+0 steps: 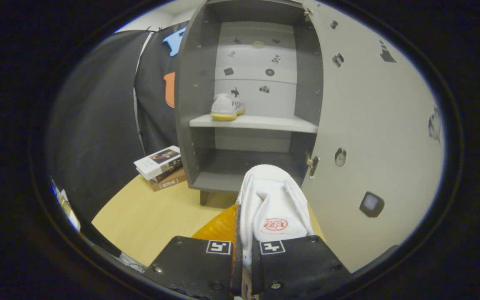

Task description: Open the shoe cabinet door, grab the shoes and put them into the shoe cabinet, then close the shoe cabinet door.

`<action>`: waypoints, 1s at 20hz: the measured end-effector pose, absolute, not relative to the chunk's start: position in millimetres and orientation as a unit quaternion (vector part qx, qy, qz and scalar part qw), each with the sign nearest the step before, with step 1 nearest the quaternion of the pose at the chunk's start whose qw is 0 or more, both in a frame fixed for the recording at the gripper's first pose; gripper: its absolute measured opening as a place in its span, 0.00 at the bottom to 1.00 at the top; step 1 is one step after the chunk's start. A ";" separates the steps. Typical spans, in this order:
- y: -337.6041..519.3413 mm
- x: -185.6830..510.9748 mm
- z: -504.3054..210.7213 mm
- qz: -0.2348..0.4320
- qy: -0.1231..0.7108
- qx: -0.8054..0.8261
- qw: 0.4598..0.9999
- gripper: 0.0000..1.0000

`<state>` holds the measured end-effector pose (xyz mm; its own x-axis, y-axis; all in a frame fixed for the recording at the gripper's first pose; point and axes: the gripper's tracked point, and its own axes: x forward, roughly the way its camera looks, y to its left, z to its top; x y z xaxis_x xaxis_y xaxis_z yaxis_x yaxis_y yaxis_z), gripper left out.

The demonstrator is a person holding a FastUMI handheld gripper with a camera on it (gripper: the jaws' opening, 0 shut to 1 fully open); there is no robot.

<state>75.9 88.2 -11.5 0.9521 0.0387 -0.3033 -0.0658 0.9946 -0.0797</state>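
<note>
The gripper (246, 250) has its two fingers drawn in narrow, both pressing on the side wall of a white shoe (274, 208); the shoe rides between them, toe pointing ahead toward the shoe cabinet (190, 104), its tongue with a red mark facing up; the cabinet stands open just beyond the toe, grey inside, with a pale back panel dotted with small stickers; its door (373, 137) is swung wide out to the right, light-coloured, stickers on its inner face too, hinges showing along the edge near the shoe; up on the middle shelf (273, 123) sits a second white shoe (226, 107), yellow-soled, toward the left side; the lower compartment lies straight ahead of the held shoe's toe; the cabinet rests on a light wooden table (148, 216); to its left, touching or just beside the cabinet's side, a small stack of books (160, 166) lies flat; something orange shows under the held shoe, I cannot tell what.
</note>
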 end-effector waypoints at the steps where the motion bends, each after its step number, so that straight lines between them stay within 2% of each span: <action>1: 85.9 79.3 2.6 0.023 0.144 -0.046 0.988 0.12; 12: 91.7 149.1 127.4 0.034 0.063 -0.052 0.996 0.12; 20: 87.8 252.6 183.4 0.031 0.032 -0.042 0.998 0.12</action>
<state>252.6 87.8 183.4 0.9960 0.0600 -0.0663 -0.0653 0.9946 -0.0809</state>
